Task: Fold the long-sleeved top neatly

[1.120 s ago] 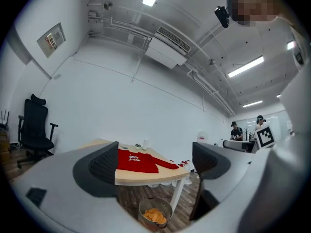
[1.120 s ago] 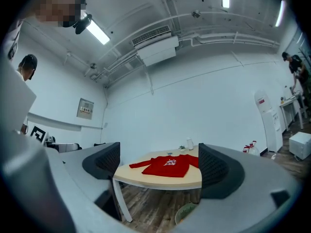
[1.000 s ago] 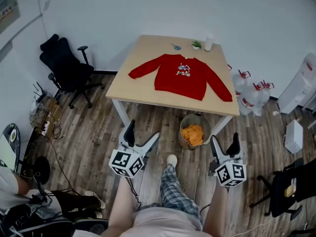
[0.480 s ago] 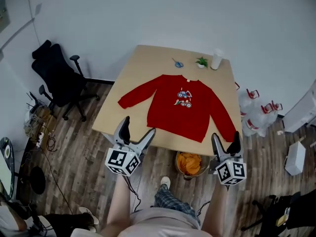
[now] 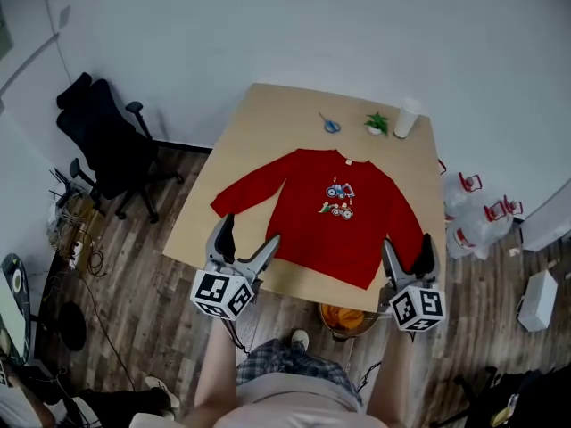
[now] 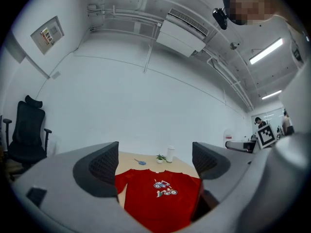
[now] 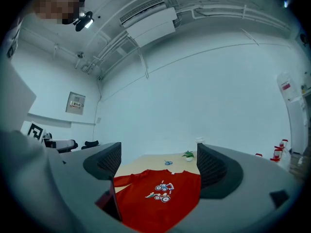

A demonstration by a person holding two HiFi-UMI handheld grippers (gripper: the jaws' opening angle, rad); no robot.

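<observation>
**Q:** Head view first: where's the shirt, and what are your grippers up to?

**A:** The red long-sleeved top (image 5: 335, 212) lies flat and front up on the wooden table (image 5: 250, 141). Both sleeves are spread and angle down toward you, and the hem sits by the near edge. Your left gripper (image 5: 249, 235) hangs at the near-left edge, close to that side's cuff. Your right gripper (image 5: 408, 248) is at the near-right corner, by the other cuff. Both have their jaws spread. Along the far edge there are scissors (image 5: 330, 125), a small potted plant (image 5: 376, 123) and a white cup (image 5: 407, 117). On the floor there's a black office chair (image 5: 103, 132) to your left, water jugs (image 5: 477, 217) to your right, and a bin (image 5: 343, 317) with something orange in it under the near edge.

**Q:** And the left gripper view?

**A:** The jaws are wide apart with nothing between them. You see the top through the gap, further off on the table, with its little vehicle print (image 6: 164, 189) on the chest.

**Q:** Right gripper view?

**A:** Same deal. The jaws are apart and empty, the top lies beyond them, and one sleeve trails off to the left of the picture.
</observation>
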